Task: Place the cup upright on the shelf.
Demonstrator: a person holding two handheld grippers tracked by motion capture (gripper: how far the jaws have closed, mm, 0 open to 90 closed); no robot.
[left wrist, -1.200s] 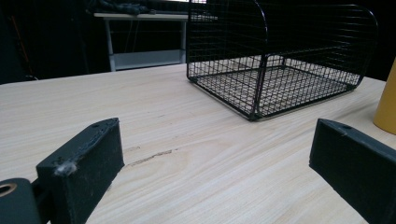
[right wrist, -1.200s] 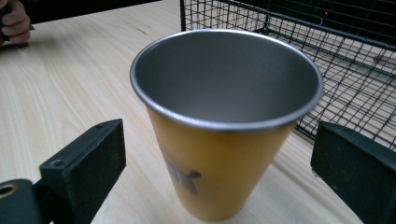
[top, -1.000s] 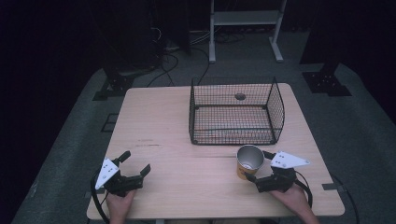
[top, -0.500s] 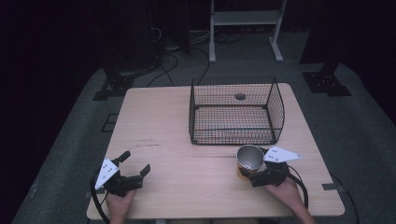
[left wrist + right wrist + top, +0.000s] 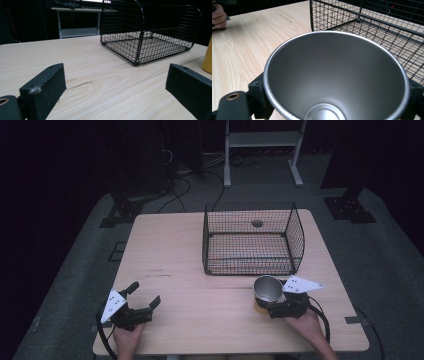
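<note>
Compared with a second earlier, the metal cup [image 5: 267, 290] had travelled a short way toward the wire basket [image 5: 248, 240], and now sat just off the basket's near right corner, carried there by the right gripper [image 5: 274, 304] and the right hand [image 5: 305, 325] behind it. Half a second earlier it was already close to this spot, so the last shift was small. That gripper's jaws were clamped on the cup's sides, one black jaw showing at each side of the rim in the right gripper view, where the cup [image 5: 337, 80] stood upright with its silvery inside and round bottom open to the camera. Whether the cup touched the wooden table [image 5: 170, 255] or hung just above it could not be told. A yellow outer wall of the cup [image 5: 207, 57] showed at the right edge of the left gripper view.

Farther out, the left gripper [image 5: 142, 295] lay where it had been in both earlier pictures, near the table's front left corner, its jaws spread wide apart with bare wood between them. The left hand [image 5: 127, 337] held it from behind. A small dark round object [image 5: 257, 223] lay at the basket's far side, unmoved
</note>
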